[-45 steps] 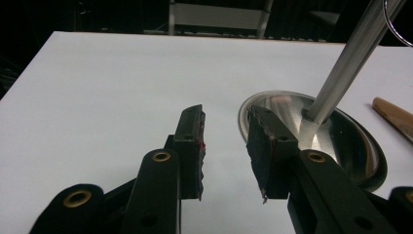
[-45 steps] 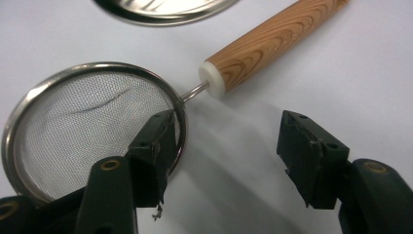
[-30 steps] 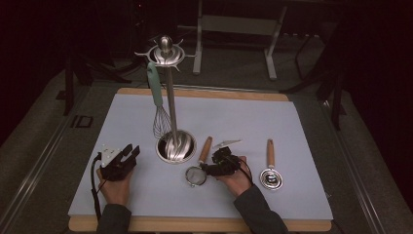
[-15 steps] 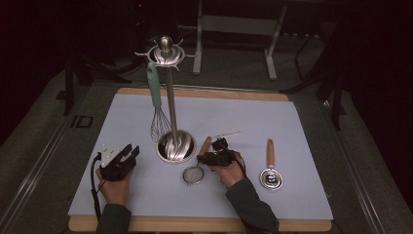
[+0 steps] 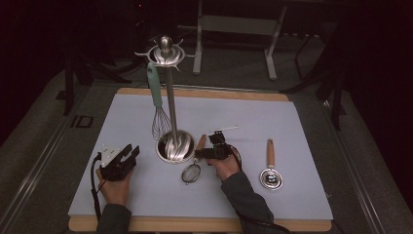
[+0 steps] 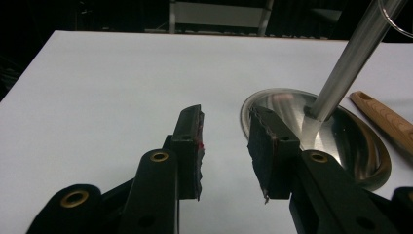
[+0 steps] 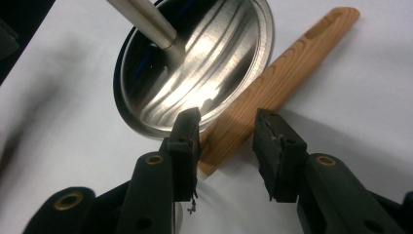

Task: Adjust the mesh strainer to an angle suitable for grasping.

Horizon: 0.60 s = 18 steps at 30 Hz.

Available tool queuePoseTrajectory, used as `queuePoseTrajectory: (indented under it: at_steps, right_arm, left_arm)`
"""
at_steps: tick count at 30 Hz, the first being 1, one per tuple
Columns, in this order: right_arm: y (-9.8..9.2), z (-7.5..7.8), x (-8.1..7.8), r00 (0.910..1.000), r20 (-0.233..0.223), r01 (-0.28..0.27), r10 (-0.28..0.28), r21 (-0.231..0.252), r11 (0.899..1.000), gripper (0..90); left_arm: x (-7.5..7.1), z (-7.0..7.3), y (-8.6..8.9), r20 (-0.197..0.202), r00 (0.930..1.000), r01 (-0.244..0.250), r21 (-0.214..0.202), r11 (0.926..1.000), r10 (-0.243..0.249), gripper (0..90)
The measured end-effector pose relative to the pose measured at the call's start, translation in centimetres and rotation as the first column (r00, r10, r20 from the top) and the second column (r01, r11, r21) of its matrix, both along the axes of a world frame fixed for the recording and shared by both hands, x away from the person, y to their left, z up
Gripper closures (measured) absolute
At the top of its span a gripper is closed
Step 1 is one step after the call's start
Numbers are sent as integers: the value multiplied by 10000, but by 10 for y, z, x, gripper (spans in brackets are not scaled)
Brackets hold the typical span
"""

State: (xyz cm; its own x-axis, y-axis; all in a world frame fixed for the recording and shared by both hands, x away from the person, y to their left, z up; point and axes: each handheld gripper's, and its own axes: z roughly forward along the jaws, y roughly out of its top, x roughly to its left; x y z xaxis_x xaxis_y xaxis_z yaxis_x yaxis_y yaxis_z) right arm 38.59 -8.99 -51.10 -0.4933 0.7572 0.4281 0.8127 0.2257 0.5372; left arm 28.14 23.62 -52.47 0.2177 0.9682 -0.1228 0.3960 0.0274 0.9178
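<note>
This looks like a recording room or lab, not a home kitchen. A wooden board (image 5: 195, 225) with a pale blue mat (image 5: 292, 126) sits alone under light; around the board everything is dark. Beyond the board stands a grey metal frame (image 5: 234, 29) on bare carpeted floor (image 5: 44, 141). Kitchen tools lie staged on the mat.

Legible text, labels, brands, numbers, signs: none readable on any item near either gripper.
</note>
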Motion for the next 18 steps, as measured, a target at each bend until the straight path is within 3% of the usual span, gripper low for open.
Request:
queuePoseTrajectory:
  at_steps: [7, 13, 15, 18]
  right_arm:
    - [16, 2, 1, 9991, -179, -384, 382, -126, 9992, 612]
    - [15, -1, 11, 9974, -677, -229, 242, 198, 9995, 591]
    - [18, -5, 14, 9941, -1051, -246, 279, 324, 9992, 582]
    - [25, -8, 13, 9921, -1172, -396, 450, 475, 9981, 614]
  left_arm:
    - [0, 0, 1, -3, 10000, -5, 17, 10000, 5, 659]
    - [0, 0, 0, 17, 10000, -19, 27, 10000, 19, 656]
    - [0, 0, 0, 23, 10000, -23, 31, 10000, 23, 656]
    - [0, 0, 0, 34, 10000, -31, 90, 10000, 30, 656]
